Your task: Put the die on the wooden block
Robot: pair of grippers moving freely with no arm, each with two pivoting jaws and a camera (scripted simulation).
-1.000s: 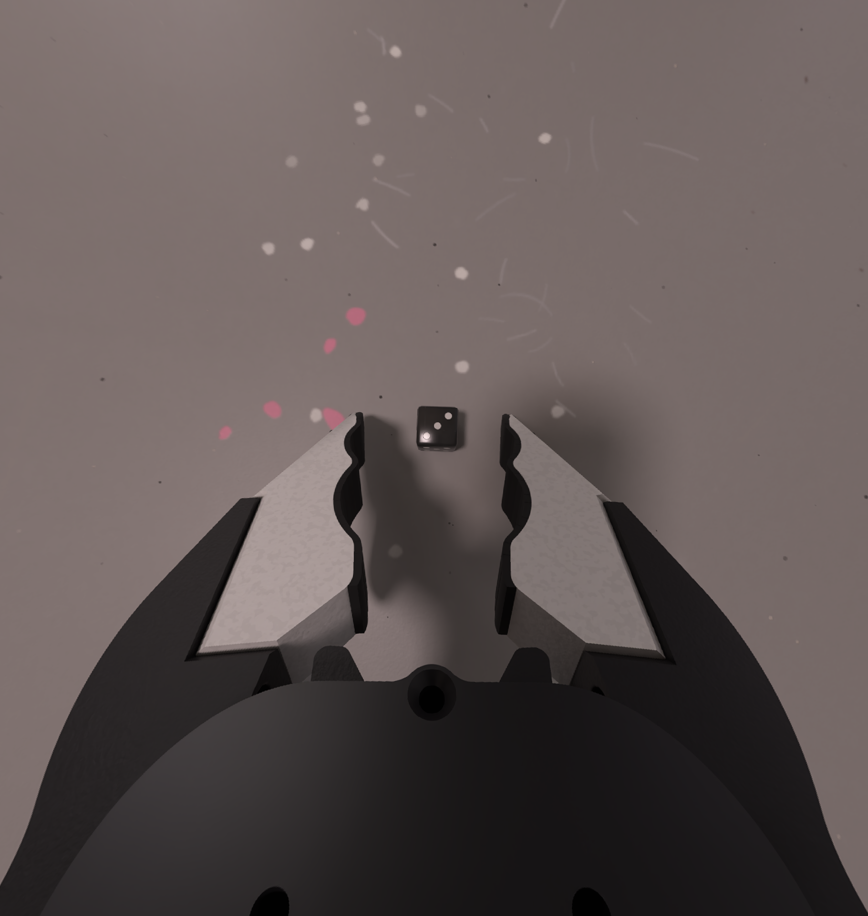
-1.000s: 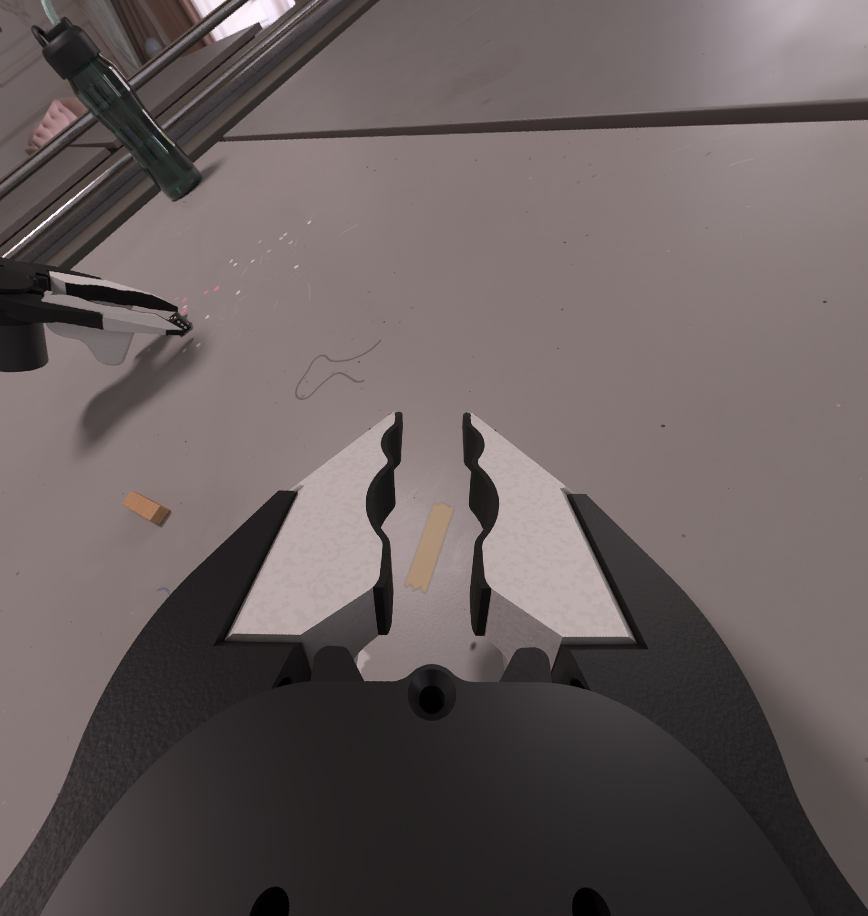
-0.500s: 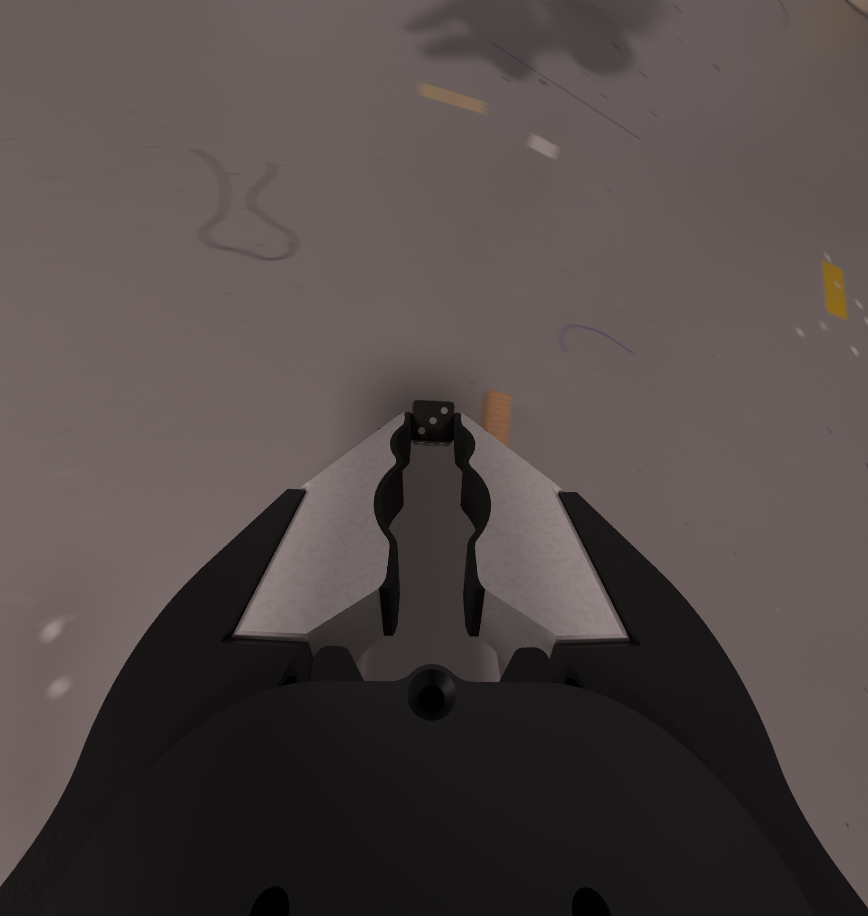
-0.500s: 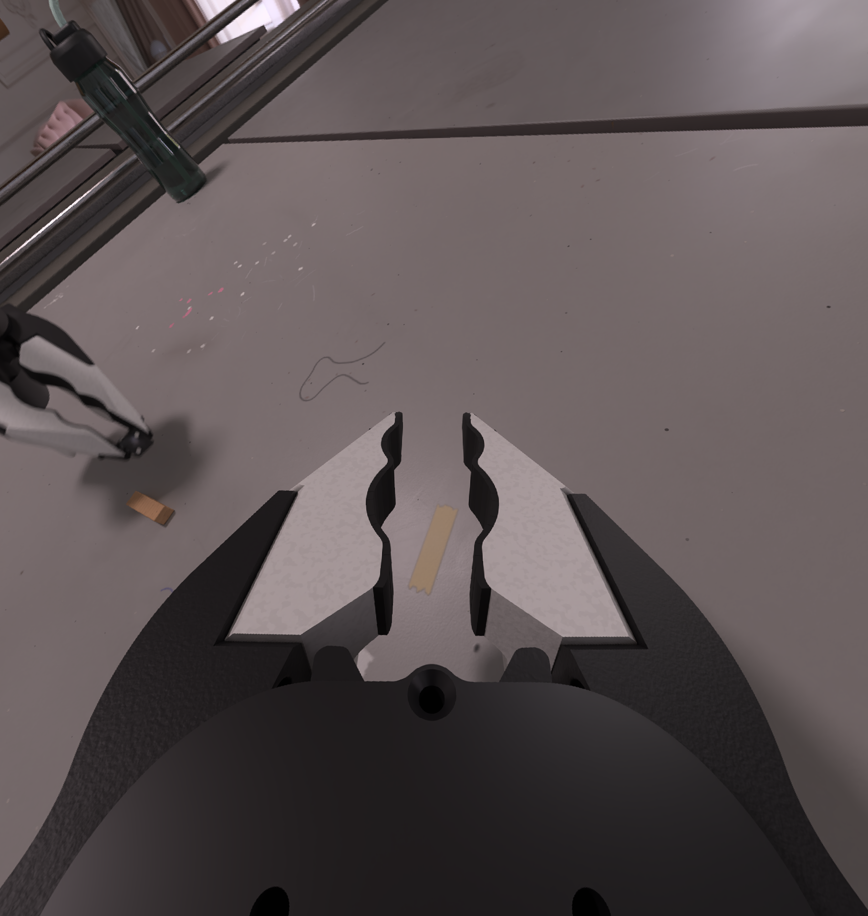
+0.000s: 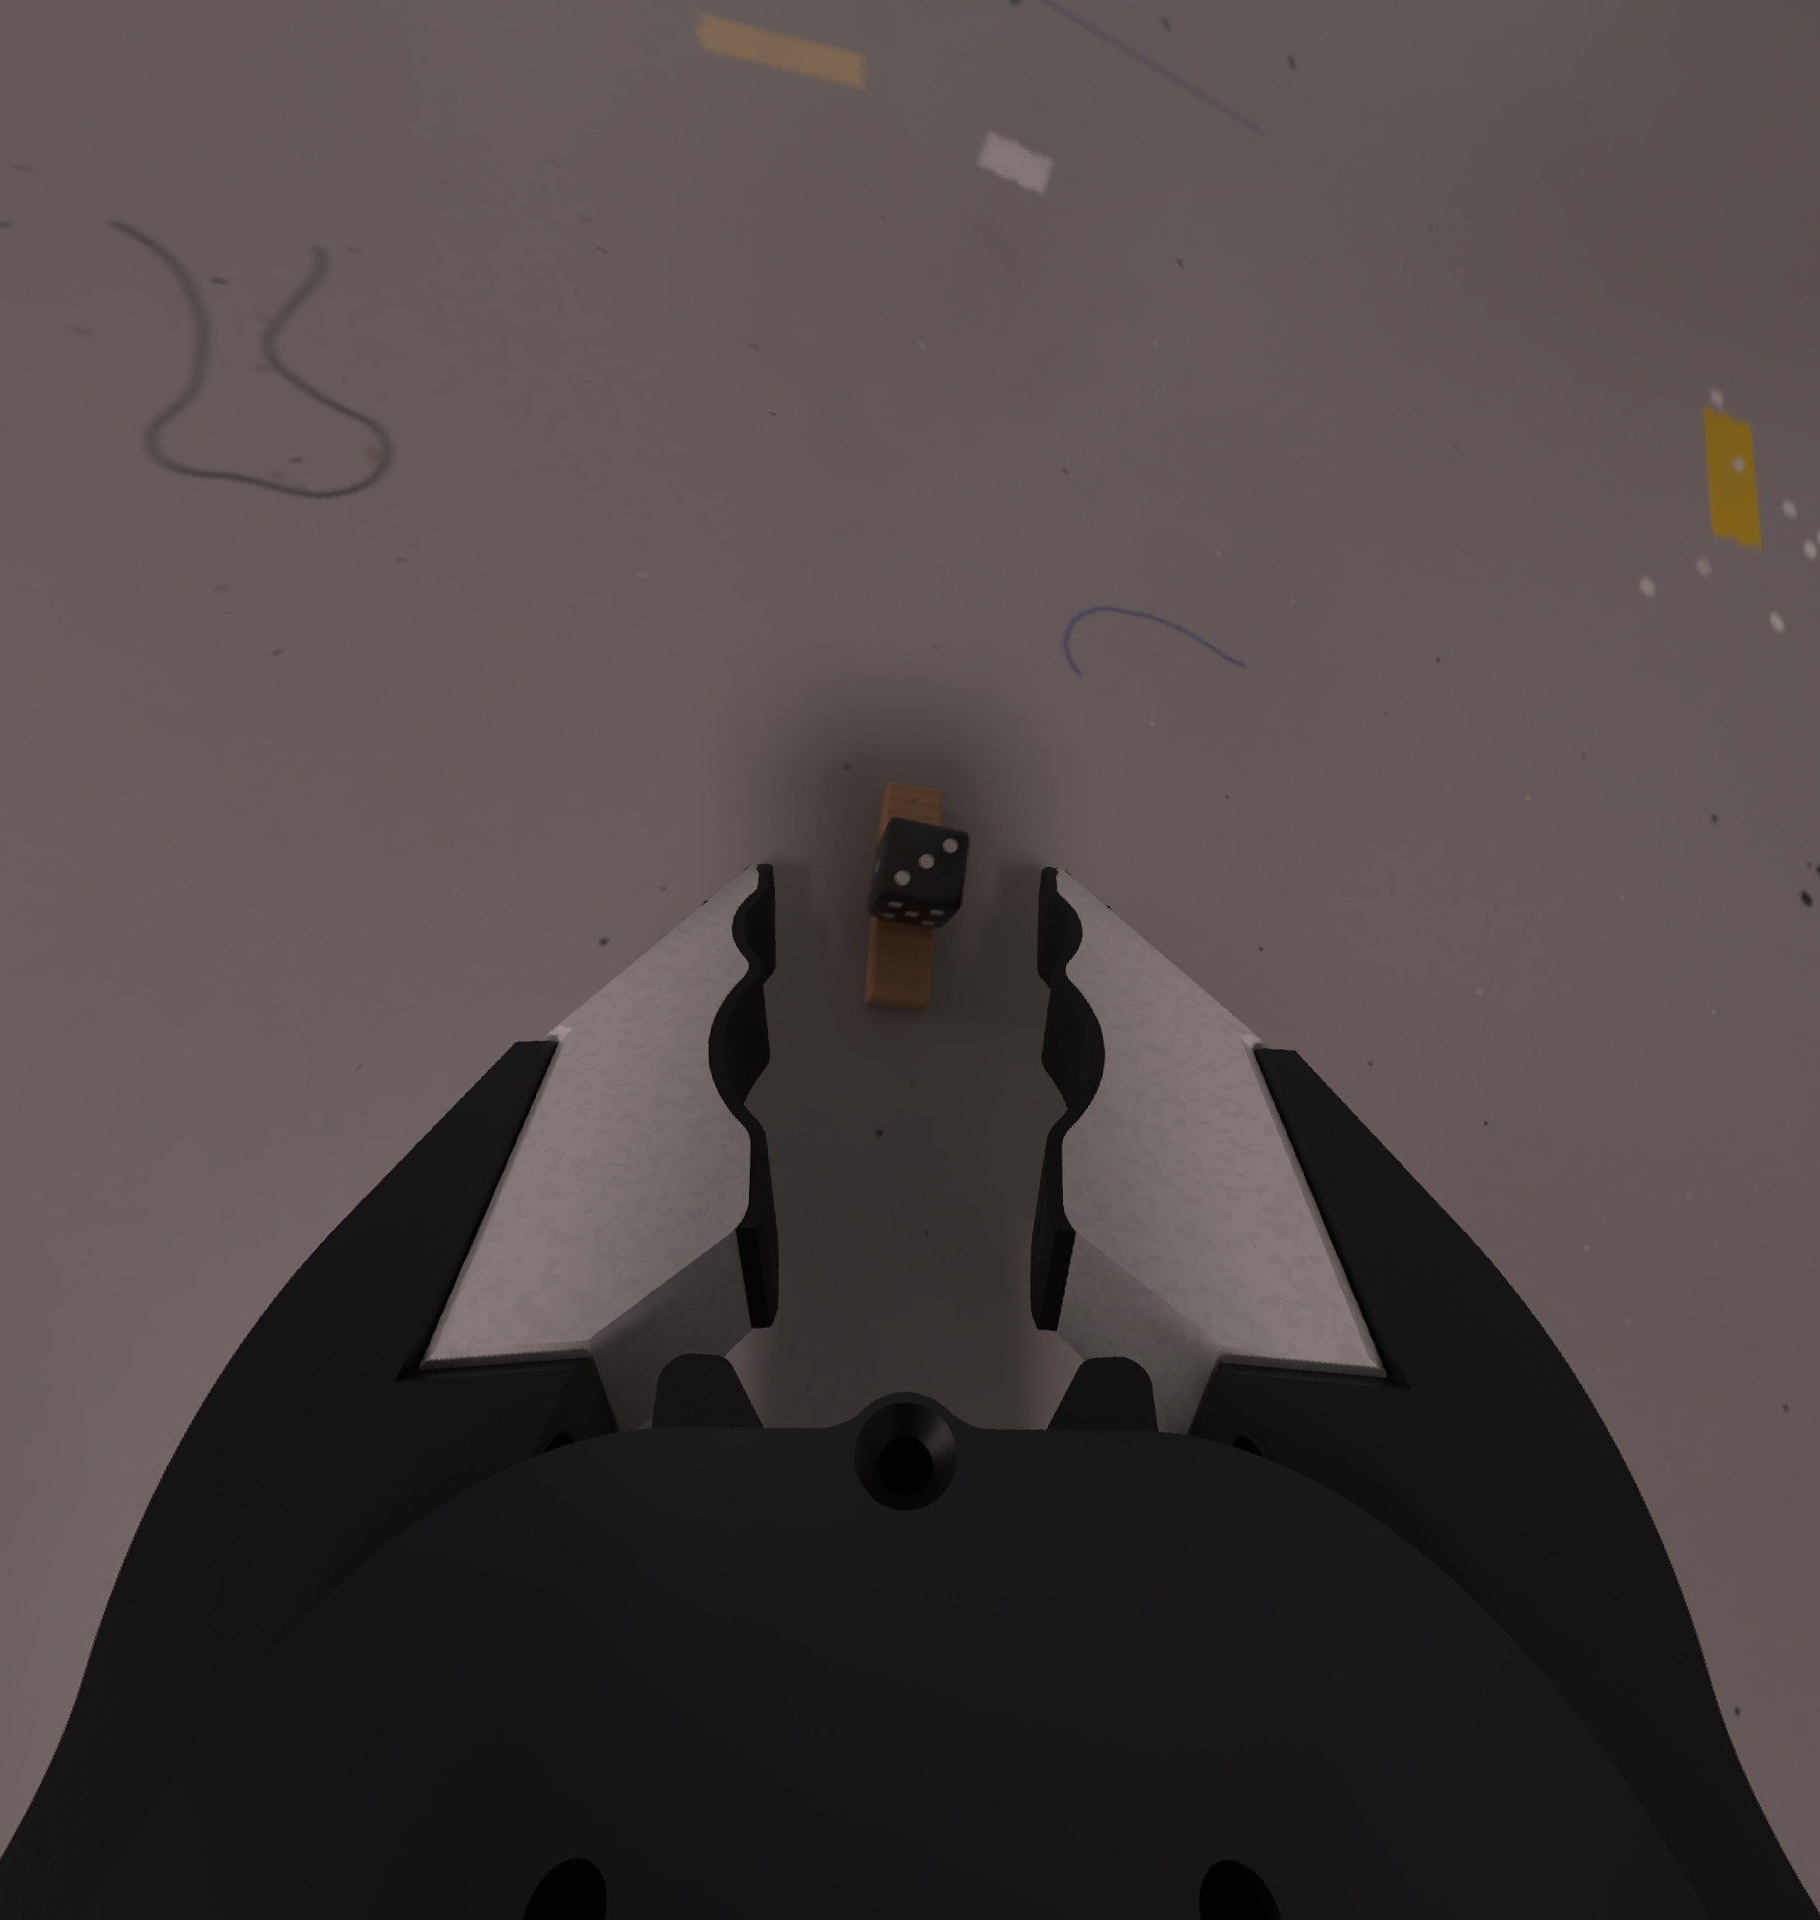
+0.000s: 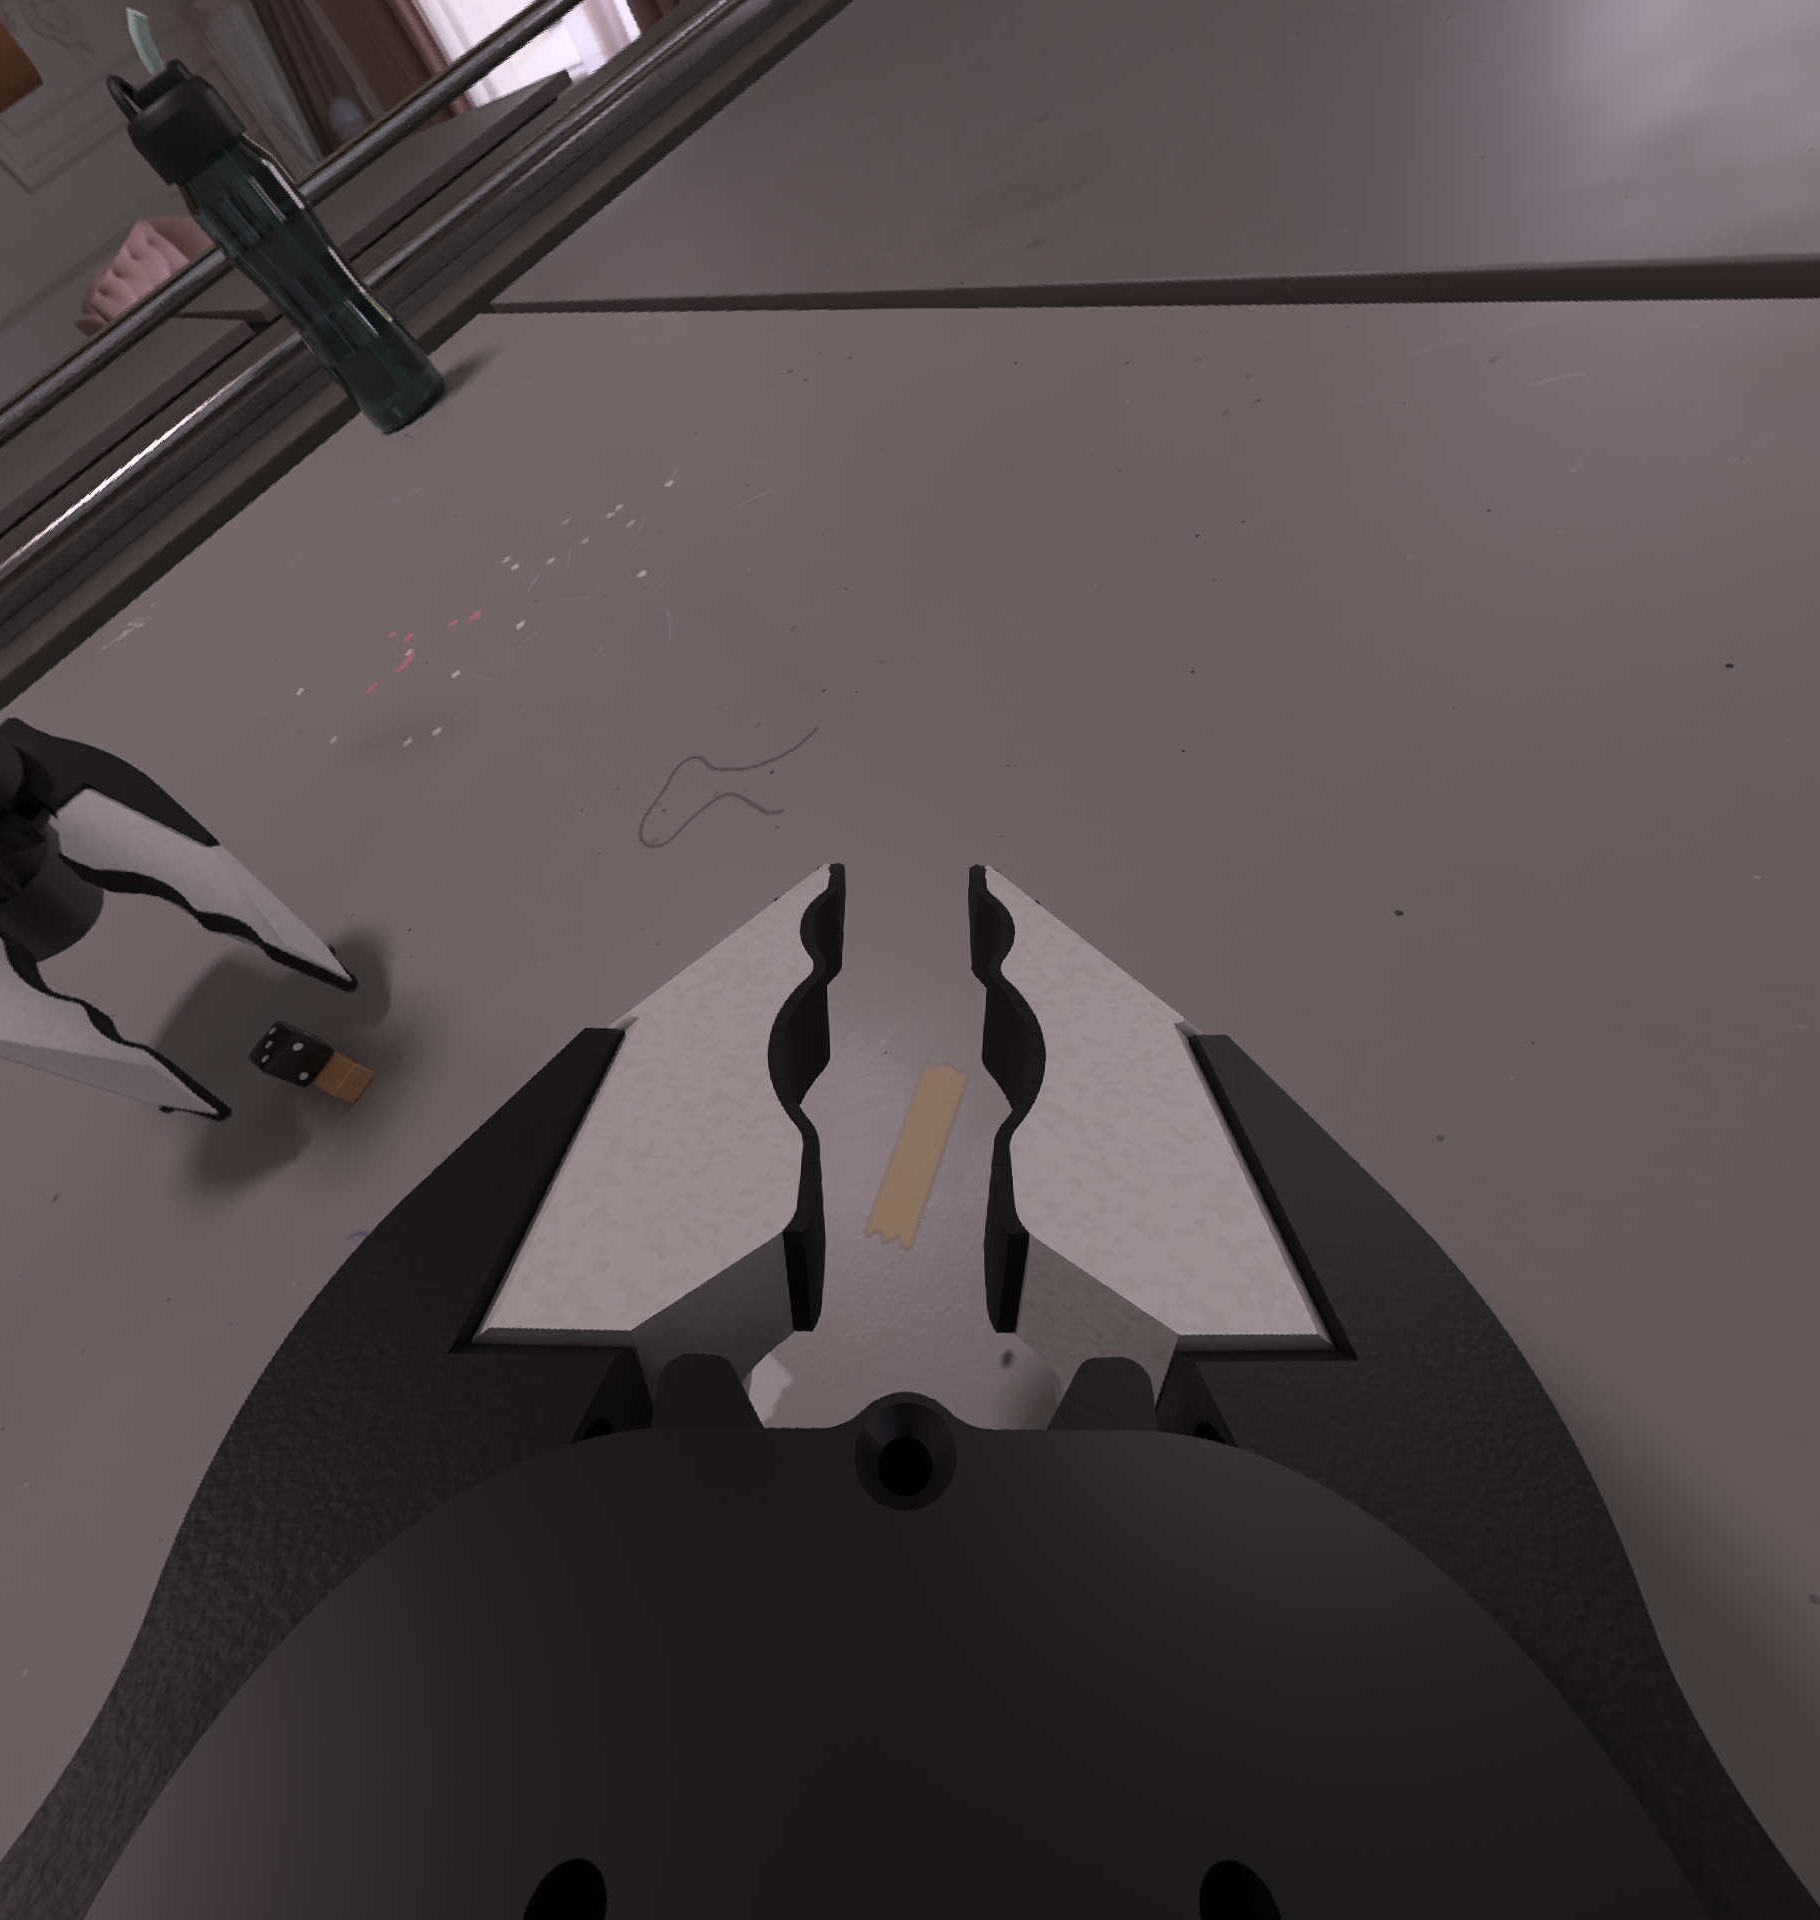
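Note:
A small black die (image 5: 918, 873) with white pips rests on a thin wooden block (image 5: 901, 961) that lies flat on the grey table. My left gripper (image 5: 901, 871) is open, its fingertips on either side of the die and apart from it. In the right wrist view the die (image 6: 289, 1054) sits on the block (image 6: 345, 1081) at the left, with the left gripper (image 6: 288, 1044) spread open over it. My right gripper (image 6: 903, 871) is open and empty, over a strip of tan tape (image 6: 916, 1155) on the table.
A dark water bottle (image 6: 282, 249) stands at the table's far left edge by metal rails (image 6: 158, 436). Tape pieces (image 5: 781, 50) (image 5: 1731, 476), scribbles (image 5: 251, 364) and paint specks mark the table. A dark seam (image 6: 1197, 293) crosses the far table.
The left gripper closed on the die, carried it from the speckled area to the wooden block, then opened. The die now sits on the block. The right gripper stayed still.

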